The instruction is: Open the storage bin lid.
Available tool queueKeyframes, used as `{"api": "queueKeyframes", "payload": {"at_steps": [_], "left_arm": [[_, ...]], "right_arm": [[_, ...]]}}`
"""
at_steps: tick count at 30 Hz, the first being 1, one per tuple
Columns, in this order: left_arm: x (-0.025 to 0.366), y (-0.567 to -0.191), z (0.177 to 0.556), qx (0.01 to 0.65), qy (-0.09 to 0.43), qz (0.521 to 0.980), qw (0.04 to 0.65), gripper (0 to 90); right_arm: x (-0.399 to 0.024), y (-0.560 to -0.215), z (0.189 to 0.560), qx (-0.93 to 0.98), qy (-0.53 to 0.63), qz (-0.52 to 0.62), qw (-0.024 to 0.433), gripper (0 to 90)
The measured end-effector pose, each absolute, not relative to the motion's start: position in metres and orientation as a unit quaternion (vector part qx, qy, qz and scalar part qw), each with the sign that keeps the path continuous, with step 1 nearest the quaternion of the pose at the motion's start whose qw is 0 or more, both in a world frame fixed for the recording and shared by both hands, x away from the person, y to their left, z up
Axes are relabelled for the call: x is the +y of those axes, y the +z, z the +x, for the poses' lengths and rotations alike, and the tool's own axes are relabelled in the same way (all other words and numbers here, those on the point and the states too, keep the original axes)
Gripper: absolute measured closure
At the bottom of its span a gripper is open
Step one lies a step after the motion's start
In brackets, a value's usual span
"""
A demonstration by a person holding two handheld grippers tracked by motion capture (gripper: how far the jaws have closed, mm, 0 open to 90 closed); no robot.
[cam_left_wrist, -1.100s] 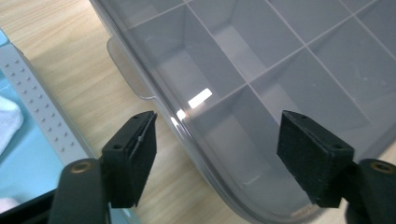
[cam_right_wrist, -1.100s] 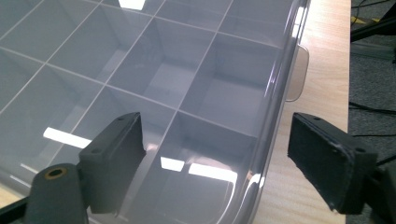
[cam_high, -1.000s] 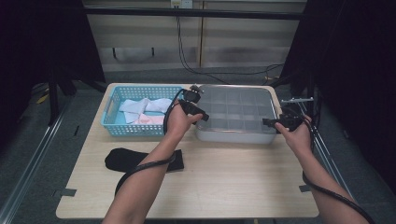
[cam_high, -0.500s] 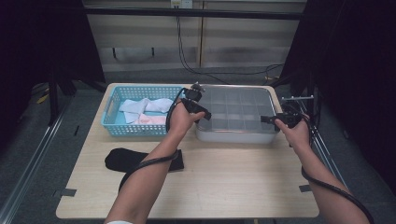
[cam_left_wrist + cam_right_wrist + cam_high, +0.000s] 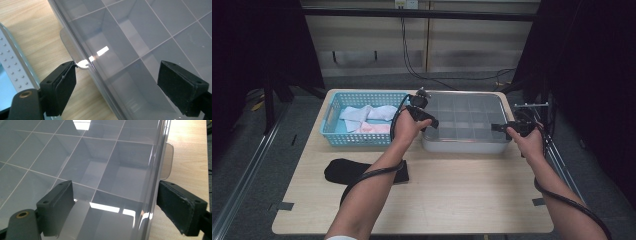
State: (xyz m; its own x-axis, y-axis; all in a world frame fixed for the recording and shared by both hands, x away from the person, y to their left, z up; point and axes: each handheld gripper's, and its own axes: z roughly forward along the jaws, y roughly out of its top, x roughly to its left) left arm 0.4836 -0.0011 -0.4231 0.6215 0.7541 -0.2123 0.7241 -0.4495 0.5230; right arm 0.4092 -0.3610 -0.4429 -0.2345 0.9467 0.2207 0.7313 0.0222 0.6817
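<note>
A grey see-through compartment box (image 5: 462, 147) with a grid of dividers stands on the wooden table. My left gripper (image 5: 432, 122) is at its left wall, open. In the left gripper view (image 5: 120, 75) one jaw is outside by a small tab (image 5: 68, 42) and the other over the compartments (image 5: 155, 32). Its jaws have just been opening, with the wall between them and the pads clear of it. My right gripper (image 5: 494, 127) is at the right wall, also open (image 5: 117, 195). It straddles that wall below another tab (image 5: 167, 161) without touching the box (image 5: 75, 152).
A blue basket (image 5: 329, 125) with white and pink cloths stands left of the box, close to my left hand. A black sock (image 5: 344, 171) lies on the table in front of the basket. A metal frame (image 5: 532, 106) stands at the table's right edge.
My right hand has edged slightly left toward the box's right wall. The left hand has stayed where it was.
</note>
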Motion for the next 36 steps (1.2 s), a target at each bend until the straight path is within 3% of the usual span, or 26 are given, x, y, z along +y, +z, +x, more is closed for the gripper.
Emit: {"api": "queueKeyframes", "payload": {"at_steps": [11, 18, 36], "left_arm": [[0.003, -0.425, 0.492, 0.452, 0.023, 0.843, 0.292, 12.4], [0.001, -0.434, 0.500, 0.469, -0.008, 0.827, 0.311, 7.4], [-0.007, -0.429, 0.499, 0.458, -0.013, 0.834, 0.308, 10.6]], "right_arm": [[-0.362, -0.444, 0.412, 0.696, 0.364, 0.602, 0.140, 12.9], [-0.363, -0.445, 0.414, 0.699, 0.364, 0.599, 0.140, 12.8], [-0.364, -0.442, 0.415, 0.699, 0.363, 0.604, 0.125, 14.6]]}}
